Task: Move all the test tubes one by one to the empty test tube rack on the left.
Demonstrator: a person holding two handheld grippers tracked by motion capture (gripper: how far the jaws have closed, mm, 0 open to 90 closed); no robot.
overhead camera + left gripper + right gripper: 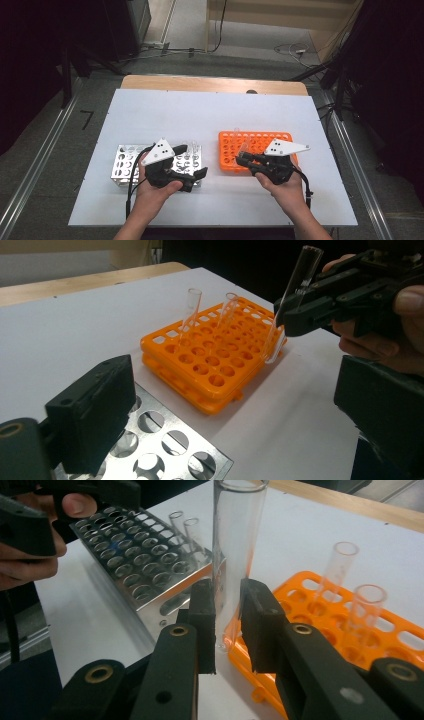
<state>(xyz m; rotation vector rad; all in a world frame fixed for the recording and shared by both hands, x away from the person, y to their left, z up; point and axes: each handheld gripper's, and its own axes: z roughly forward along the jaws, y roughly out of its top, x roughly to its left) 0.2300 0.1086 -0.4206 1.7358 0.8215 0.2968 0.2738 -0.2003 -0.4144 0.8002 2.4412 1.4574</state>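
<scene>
**Tube clamped at the orange rack**

The right gripper (227,625) is clamped on a clear test tube (235,540), upright just at the orange rack's (210,365) near edge. Its own view hides the left gripper (192,165), whose jaws stand apart, empty, over the metal rack (122,165). Two tubes stand farther in the orange rack.

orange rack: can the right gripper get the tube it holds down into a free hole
Probably yes. The right gripper is shut on a glass tube whose lower end hangs at the near edge of the orange rack. Most holes there look open, and the two standing tubes sit farther in, out of its way.
</scene>
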